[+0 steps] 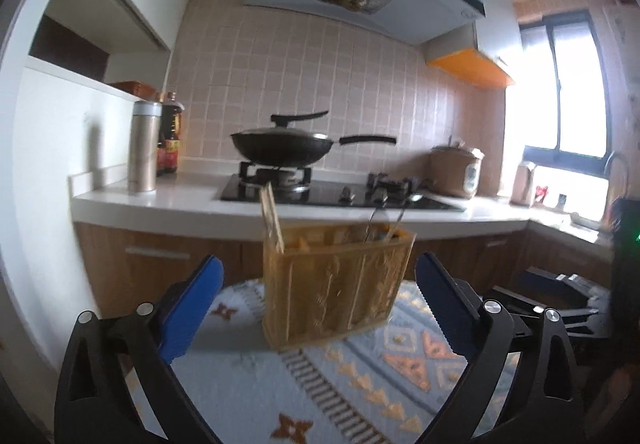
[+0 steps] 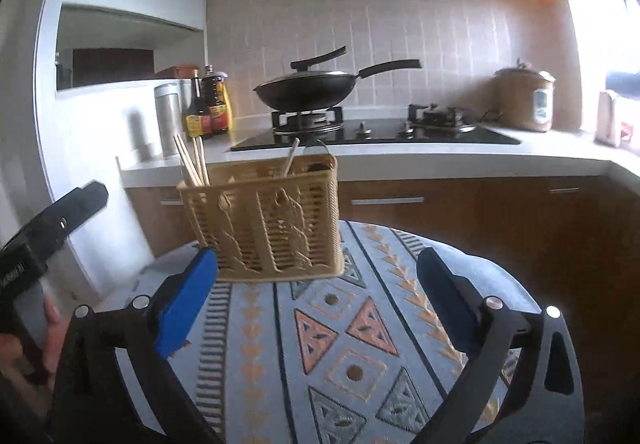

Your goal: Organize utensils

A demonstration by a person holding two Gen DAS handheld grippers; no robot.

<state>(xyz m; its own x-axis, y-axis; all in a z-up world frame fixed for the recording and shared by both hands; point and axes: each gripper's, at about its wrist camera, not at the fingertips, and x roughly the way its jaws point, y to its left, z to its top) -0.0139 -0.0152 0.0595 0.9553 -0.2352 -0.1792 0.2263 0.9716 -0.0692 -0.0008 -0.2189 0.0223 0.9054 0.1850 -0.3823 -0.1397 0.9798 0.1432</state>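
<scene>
A tan woven utensil basket stands upright on a table with a patterned blue cloth. Wooden chopsticks stick up from its left compartment. Metal utensil handles stick up from its right side. My left gripper is open and empty, its blue pads either side of the basket, short of it. My right gripper is open and empty, just in front of the basket. The left gripper's body shows at the right view's left edge.
Behind the table runs a white kitchen counter with a gas hob, a black lidded wok, a steel flask, sauce bottles and a rice cooker. Wooden cabinets stand below it.
</scene>
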